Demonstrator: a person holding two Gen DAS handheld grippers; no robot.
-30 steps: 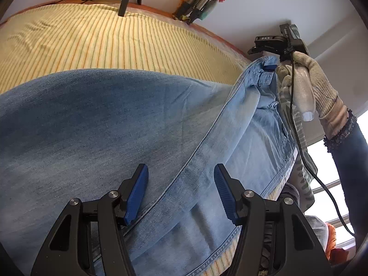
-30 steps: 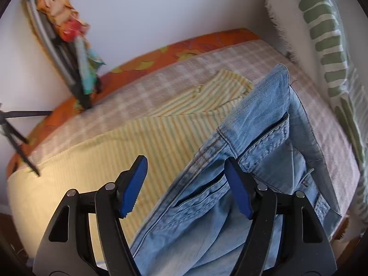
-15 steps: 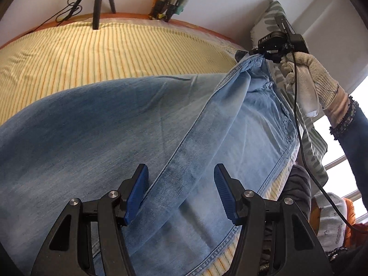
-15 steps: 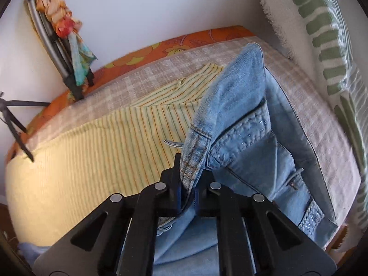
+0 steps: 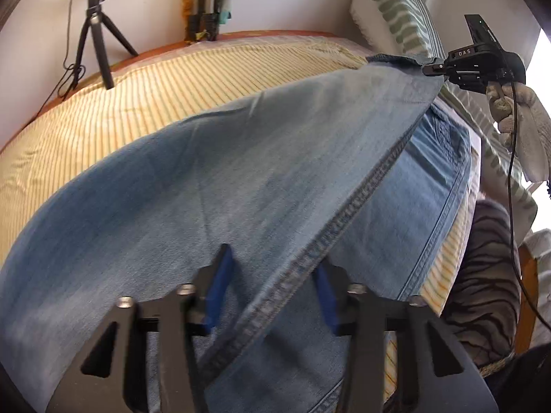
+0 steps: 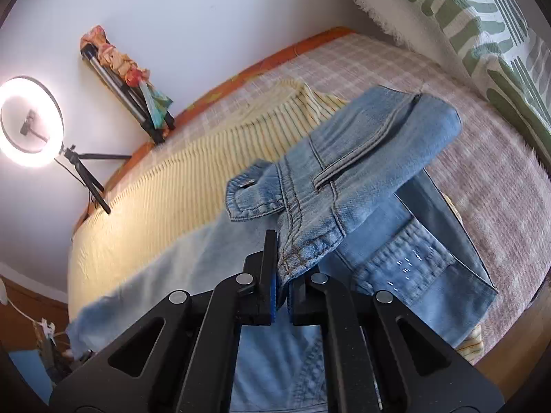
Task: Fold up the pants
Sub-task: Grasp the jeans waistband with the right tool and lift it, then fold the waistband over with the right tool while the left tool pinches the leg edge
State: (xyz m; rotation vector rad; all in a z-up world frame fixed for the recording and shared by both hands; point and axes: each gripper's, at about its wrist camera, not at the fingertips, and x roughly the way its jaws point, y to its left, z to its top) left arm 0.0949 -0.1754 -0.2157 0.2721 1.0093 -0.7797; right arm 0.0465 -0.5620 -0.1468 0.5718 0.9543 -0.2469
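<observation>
Light blue denim pants (image 5: 213, 186) lie across a bed with a yellow striped sheet (image 5: 172, 82). My left gripper (image 5: 272, 292) is open, its blue pads on either side of the raised side seam of a leg. My right gripper (image 6: 283, 296) is shut on the waistband of the pants (image 6: 344, 179) and holds that end lifted off the bed. In the left wrist view the right gripper (image 5: 432, 68) shows at the upper right, held by a gloved hand, with the waist edge pulled taut.
A green-and-white patterned pillow (image 6: 475, 24) stands at the bed's head. A lit ring light on a tripod (image 6: 31, 120) and folded tripods (image 6: 137, 103) stand by the wall. A plaid blanket (image 6: 378, 65) covers the far end. A cable (image 5: 513, 172) hangs from the right gripper.
My right gripper closed on the waistband and lifted it up and over. My left gripper narrowed around the leg seam as the cloth rose.
</observation>
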